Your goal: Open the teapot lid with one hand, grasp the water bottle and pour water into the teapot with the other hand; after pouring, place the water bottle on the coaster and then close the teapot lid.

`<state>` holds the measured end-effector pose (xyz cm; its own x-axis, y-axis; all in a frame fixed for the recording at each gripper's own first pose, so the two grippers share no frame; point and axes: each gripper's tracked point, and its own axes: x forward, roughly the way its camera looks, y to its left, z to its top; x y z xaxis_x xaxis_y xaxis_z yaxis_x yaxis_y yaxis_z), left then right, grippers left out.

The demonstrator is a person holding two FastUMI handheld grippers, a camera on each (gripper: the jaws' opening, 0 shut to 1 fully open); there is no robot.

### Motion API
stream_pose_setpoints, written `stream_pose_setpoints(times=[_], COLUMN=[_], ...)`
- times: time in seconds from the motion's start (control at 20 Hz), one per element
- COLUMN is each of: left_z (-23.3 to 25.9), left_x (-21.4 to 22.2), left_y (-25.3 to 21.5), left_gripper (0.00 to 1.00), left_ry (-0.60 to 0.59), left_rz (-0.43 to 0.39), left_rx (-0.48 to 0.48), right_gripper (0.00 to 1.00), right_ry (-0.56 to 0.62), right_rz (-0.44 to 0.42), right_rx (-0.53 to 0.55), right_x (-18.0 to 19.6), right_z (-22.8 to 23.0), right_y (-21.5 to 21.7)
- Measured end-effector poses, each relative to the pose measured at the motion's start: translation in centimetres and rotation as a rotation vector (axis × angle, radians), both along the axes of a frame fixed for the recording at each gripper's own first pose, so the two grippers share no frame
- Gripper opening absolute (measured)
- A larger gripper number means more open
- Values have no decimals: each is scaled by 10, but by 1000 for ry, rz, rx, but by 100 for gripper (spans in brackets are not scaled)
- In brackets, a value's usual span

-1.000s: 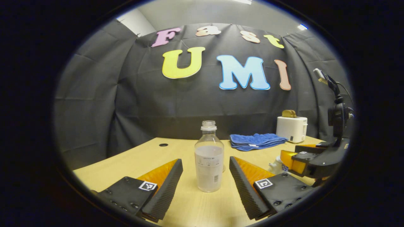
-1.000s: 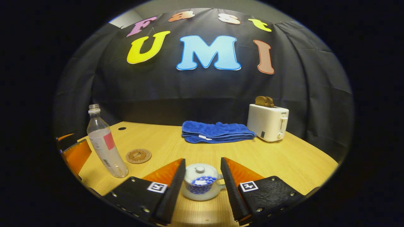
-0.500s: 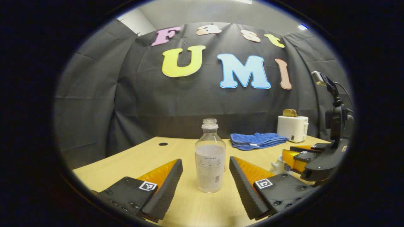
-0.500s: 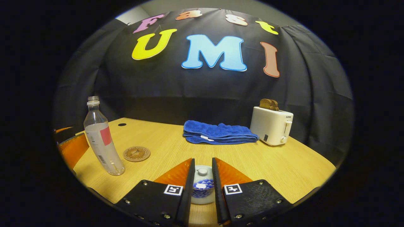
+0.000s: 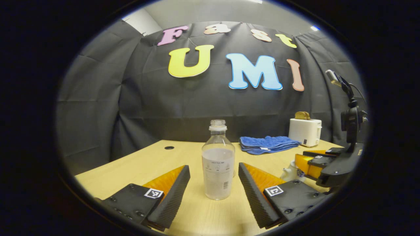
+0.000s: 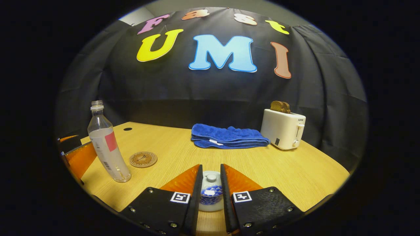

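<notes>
Right now the left tongs [image 5: 214, 193] are spread wide on either side of the water bottle [image 5: 218, 164], which stands upright and uncapped at the centre of the left gripper view, with clear gaps between it and both fingers [image 5: 170, 200]. The bottle is roughly half full of clear water. At the right edge of that view the right tongs [image 5: 303, 164] reach in over the teapot [image 5: 290, 170], whose white spout side peeks out beside them.

Lower centre of the right gripper view, the right tongs [image 6: 211, 190] are drawn close around the teapot lid [image 6: 211, 178], fingers on either side of its small knob; whether they actually press on it I cannot tell. The blue-patterned teapot sits on the desk [image 6: 295, 170] beneath. Left of frame, the bottle stands near the round coaster [image 6: 143, 159], not on it. Toward the back of the desk lies a folded blue towel [image 6: 228, 136], and to its right a white toaster [image 6: 283, 129] with bread slices in its slots.
</notes>
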<state>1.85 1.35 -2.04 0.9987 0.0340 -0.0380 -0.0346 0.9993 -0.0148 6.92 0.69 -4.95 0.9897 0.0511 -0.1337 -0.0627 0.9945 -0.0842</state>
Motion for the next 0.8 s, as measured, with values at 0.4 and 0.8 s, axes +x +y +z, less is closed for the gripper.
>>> stream_pose_setpoints(times=[0.4,0.8], left_z=[-6,-18], left_x=[5,27], left_y=[5,2], left_gripper=[100,100], left_ry=[16,59], left_rz=[11,16], left_rx=[12,60], right_gripper=[1,1], right_ry=[-4,-100], right_rz=[9,26], right_rx=[12,81], right_x=[-1,-11], right_z=[8,44], right_y=[1,1])
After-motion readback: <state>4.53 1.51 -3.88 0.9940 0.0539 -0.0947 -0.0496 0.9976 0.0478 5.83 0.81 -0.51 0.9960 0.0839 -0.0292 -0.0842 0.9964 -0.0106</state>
